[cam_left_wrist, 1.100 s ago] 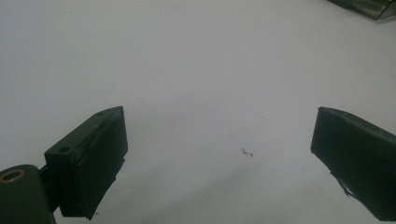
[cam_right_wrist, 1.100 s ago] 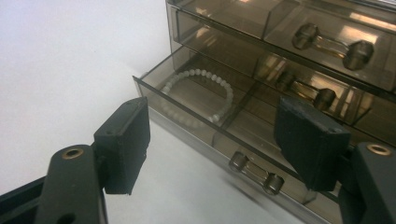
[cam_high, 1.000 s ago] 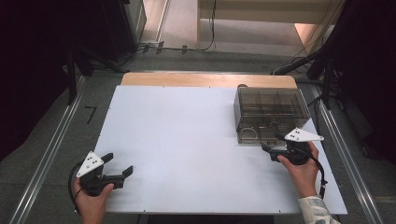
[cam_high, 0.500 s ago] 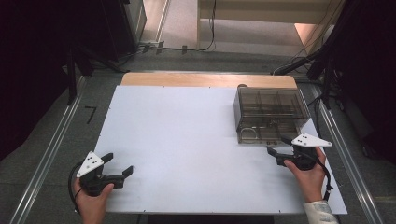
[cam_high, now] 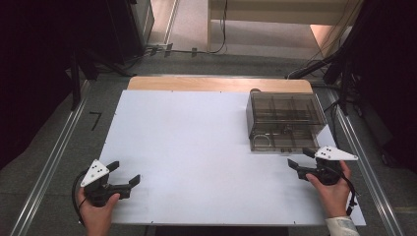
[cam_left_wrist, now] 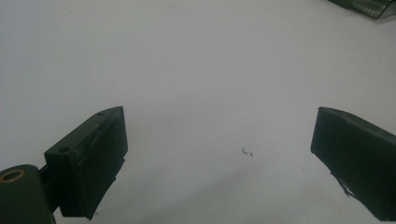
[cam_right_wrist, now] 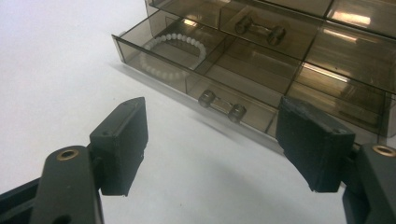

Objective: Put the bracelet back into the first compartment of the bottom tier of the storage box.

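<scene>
two hand-held grippers [cam_high: 124,177] [cam_high: 299,158], one drawer box [cam_high: 285,120], one bracelet [cam_right_wrist: 172,55].

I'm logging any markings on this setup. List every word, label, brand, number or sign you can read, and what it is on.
None can be read.
Smoky drawer box: no label shows; its open bottom drawer holds a white bead bracelet.
Left gripper and right gripper: plain black fingers, plates unmarked.
White table sheet: blank.

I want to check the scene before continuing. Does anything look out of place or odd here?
One thing: the lower drawer of the smoky plastic organizer stands pulled out, with a white bead bracelet lying inside. Otherwise nothing looks spilled or damaged.
</scene>
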`<state>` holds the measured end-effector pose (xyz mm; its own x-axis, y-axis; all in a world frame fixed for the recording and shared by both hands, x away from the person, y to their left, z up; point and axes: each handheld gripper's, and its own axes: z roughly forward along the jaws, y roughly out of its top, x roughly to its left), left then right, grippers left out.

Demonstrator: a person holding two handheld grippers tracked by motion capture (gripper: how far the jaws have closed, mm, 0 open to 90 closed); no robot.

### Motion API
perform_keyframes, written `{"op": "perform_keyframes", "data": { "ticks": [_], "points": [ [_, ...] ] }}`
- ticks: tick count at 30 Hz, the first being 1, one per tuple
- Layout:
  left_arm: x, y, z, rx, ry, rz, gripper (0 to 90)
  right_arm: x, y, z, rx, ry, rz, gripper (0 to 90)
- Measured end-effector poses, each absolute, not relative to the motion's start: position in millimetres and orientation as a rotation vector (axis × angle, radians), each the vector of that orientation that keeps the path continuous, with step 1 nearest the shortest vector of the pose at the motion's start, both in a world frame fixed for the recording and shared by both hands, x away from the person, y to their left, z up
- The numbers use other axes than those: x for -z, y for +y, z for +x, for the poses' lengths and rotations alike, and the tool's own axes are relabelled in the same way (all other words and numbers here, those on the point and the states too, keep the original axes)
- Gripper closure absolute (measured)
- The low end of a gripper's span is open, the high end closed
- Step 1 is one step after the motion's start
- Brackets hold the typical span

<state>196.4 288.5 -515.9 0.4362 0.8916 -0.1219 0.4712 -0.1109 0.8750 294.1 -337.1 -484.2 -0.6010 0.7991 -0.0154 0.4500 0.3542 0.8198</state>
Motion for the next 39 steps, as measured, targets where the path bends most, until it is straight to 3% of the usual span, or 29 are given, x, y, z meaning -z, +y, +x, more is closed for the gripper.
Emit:
{"op": "perform_keyframes", "data": {
  "ticks": [39],
  "points": [
    [516,289,196,-0.556,1.180,1.743,4.5,495,-368,268,-1.090,2.184,1.158,23.2]
  ]
}}
